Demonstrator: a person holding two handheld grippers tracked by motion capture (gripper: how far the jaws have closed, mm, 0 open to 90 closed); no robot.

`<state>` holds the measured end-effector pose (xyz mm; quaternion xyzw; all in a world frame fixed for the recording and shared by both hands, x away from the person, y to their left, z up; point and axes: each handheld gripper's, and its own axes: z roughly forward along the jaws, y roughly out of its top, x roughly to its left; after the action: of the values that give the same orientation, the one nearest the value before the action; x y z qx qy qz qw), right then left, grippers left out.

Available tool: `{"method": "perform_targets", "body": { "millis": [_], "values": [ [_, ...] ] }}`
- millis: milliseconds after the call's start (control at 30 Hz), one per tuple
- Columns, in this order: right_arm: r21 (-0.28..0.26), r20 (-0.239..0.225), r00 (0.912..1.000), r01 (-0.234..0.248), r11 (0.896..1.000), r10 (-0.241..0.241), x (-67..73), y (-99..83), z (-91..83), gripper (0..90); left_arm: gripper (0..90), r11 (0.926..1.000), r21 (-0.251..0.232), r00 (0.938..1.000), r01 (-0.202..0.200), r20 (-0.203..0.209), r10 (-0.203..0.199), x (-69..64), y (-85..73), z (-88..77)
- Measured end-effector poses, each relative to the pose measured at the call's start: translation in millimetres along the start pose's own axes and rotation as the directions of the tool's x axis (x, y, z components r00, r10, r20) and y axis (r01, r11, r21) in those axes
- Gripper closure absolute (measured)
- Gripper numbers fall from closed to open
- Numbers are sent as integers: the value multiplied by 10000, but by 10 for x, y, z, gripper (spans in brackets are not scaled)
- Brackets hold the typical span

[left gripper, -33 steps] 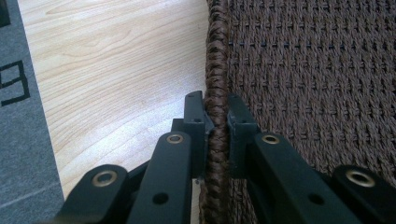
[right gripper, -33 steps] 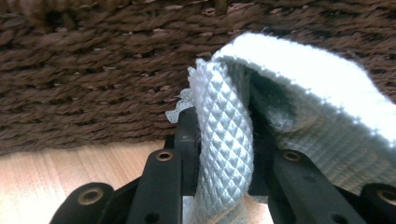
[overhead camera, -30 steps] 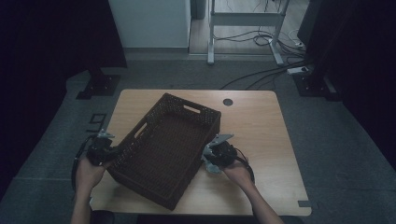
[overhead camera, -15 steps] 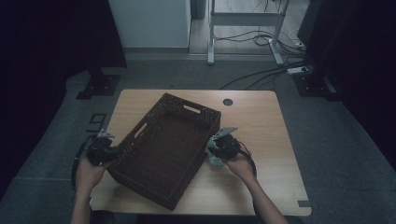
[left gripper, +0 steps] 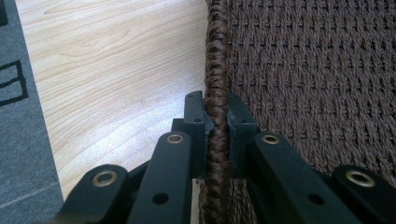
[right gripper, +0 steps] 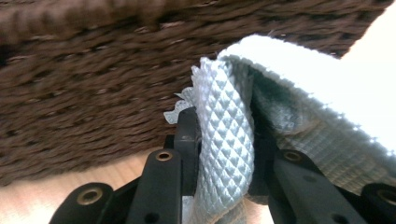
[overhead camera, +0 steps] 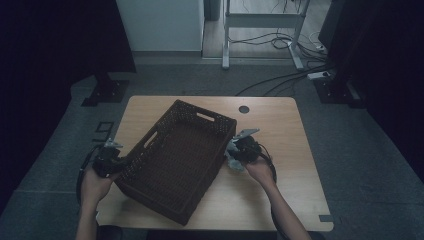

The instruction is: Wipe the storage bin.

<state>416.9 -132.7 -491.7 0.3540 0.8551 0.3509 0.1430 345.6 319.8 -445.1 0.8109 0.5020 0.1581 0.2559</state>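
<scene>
So the brown woven basket sits angled on the counter, its left rim clamped by the left hand-held gripper. The right hand-held gripper, clamped on a white cloth, presses it at the basket's right wall; wiping looks underway, not finished.

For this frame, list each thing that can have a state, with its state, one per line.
Woven basket: brown, nothing visible inside, resting skewed on the table.
Left gripper: shut on the basket's rim.
Right gripper: shut on a folded white cloth.
White cloth: bunched, held up against the basket's outer wall.
</scene>
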Motion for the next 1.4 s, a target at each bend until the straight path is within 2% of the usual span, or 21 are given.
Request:
{"method": "perform_targets", "body": {
  "millis": [500, 833, 1200, 1400],
  "values": [
    [-114, 359, 9986, -389, 9992, 393, -246, 99, 52, 712, 818, 10000, -1, 10000, -83, -35, 83, 1, 0, 0],
    [-143, 775, 9950, -628, 9979, 637, -402, 143, 95, 712, 818, 9999, 1, 9999, -150, -40, 150, 3, 2, 3],
    [-241, 1165, 9892, -871, 9959, 893, -544, 179, 132, 712, 818, 9999, -3, 9999, -162, -40, 162, 4, 3, 4],
    [-121, 1215, 9892, -805, 9967, 814, -569, 209, 152, 714, 818, 9999, -7, 9998, -173, -51, 173, 3, 4, 4]
  ]
}}
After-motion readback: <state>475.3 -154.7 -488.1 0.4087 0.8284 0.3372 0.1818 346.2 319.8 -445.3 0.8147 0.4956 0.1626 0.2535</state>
